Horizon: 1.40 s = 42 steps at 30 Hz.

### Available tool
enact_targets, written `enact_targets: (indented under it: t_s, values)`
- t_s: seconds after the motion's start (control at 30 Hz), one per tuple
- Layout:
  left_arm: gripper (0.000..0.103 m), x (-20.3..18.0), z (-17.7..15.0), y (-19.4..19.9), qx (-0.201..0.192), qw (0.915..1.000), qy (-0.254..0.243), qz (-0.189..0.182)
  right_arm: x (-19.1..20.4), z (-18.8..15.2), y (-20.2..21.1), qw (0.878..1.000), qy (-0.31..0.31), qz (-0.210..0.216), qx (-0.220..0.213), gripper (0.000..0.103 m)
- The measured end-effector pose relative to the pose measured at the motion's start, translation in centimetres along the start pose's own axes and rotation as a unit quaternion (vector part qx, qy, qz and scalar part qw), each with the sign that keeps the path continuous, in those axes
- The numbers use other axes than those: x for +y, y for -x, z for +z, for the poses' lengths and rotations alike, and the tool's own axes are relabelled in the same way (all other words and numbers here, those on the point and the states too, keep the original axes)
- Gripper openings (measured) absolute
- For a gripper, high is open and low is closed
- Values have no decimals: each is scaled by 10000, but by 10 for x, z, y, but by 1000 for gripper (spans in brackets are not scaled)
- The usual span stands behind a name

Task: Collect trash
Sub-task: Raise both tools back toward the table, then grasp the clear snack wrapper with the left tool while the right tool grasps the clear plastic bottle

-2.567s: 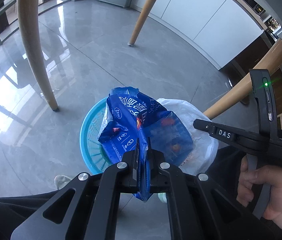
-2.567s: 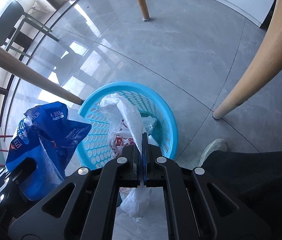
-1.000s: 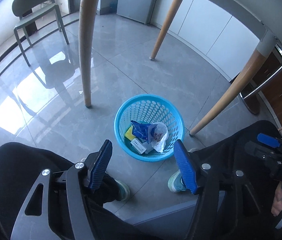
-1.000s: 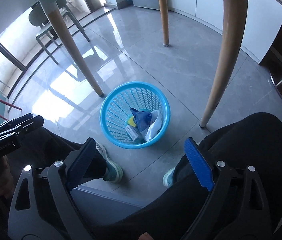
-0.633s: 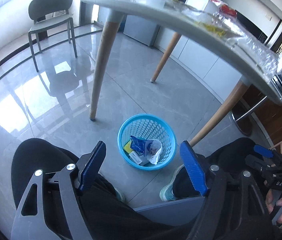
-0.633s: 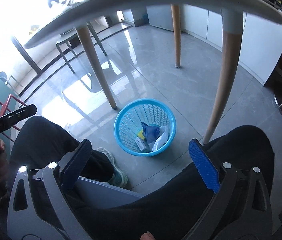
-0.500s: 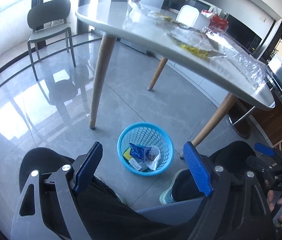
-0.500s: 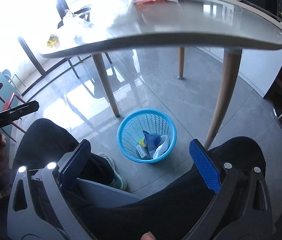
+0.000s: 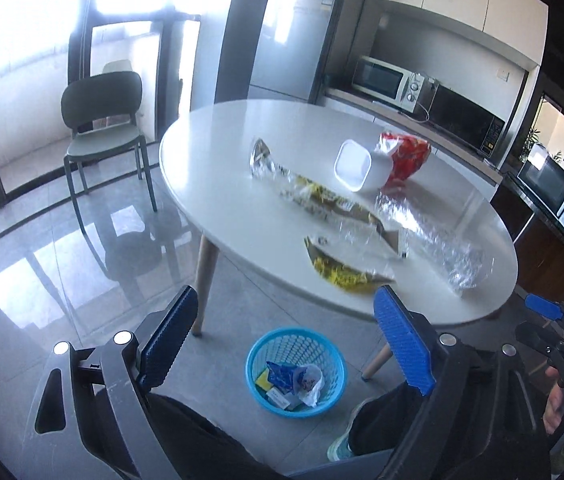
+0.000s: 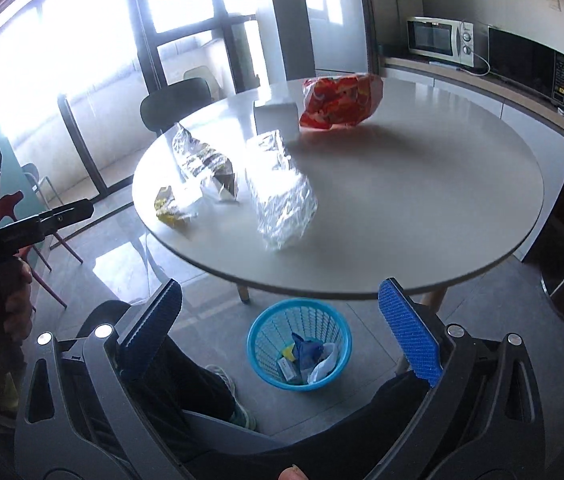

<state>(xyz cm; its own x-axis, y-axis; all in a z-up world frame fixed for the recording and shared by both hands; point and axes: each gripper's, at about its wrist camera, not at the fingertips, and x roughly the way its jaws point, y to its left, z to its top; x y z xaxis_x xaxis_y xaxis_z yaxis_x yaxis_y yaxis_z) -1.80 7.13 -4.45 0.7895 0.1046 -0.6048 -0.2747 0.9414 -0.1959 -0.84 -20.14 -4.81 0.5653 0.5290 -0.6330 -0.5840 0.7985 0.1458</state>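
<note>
- The left hand-held gripper (image 9: 295, 336) is spread wide with nothing between its blue pads; the right hand-held gripper (image 10: 280, 330) is likewise wide open and empty.
- Both are raised above the round white bench (image 9: 242, 208), which carries the trash: a long silver-and-yellow wrapper (image 9: 305, 192), a torn yellow wrapper (image 9: 345, 272) near the front edge, a crinkled silver foil bag (image 10: 280, 192), a red snack bag (image 10: 339, 100) and a white square container (image 9: 355, 168) just beside the red bag.
- The blue basket (image 9: 258, 372) stands on the floor by the bench's near edge, between the person's legs, with a blue packet (image 9: 282, 376), a white plastic bag (image 9: 311, 384) and small yellow and white bits lying inside — these last too small to name.
- A green chair (image 9: 102, 120) stands by the window, well apart from the bench; a fridge (image 9: 293, 40) and a microwave (image 9: 385, 80) line the back wall.
- The bench rim hides the tops of its wooden legs — the window glare washes out the far left of the right wrist view.
</note>
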Motion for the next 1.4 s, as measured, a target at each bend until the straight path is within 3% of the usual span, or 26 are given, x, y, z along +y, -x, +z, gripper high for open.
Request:
enact_targets:
  t_s: [0.53, 0.8, 0.9, 0.97, 1.03, 1.2, 1.27, 1.37, 1.4]
  values:
    - [89, -1, 61, -53, -131, 9998, 73, 136, -2, 43, -51, 9998, 172, 51, 130, 94]
    - [89, 7, 83, -98, 49, 9996, 76, 270, -5, 49, -86, 9987, 155, 233, 421, 85]
    - [89, 12, 90, -115, 197, 9994, 202, 224, -5, 53, -94, 9982, 272, 261, 474, 76]
    - [89, 15, 95, -126, 331, 9987, 377, 77, -7, 55, -99, 9979, 262, 270, 522, 64]
    - [89, 16, 99, -135, 412, 9981, 453, 40, -8, 55, -102, 9976, 233, 318, 575, 60]
    - [87, 14, 102, -152, 522, 9978, 314, 260, -11, 56, -109, 9974, 243, 214, 651, 51]
    - [86, 15, 104, -156, 556, 9974, 300, 337, -14, 55, -111, 9971, 181, 216, 700, 42]
    - [76, 13, 103, -159, 606, 9973, 217, 368, -15, 54, -112, 9969, 135, 287, 714, 34]
    - [68, 12, 102, -160, 630, 9971, 198, 368, -15, 54, -112, 9970, 134, 280, 708, 33]
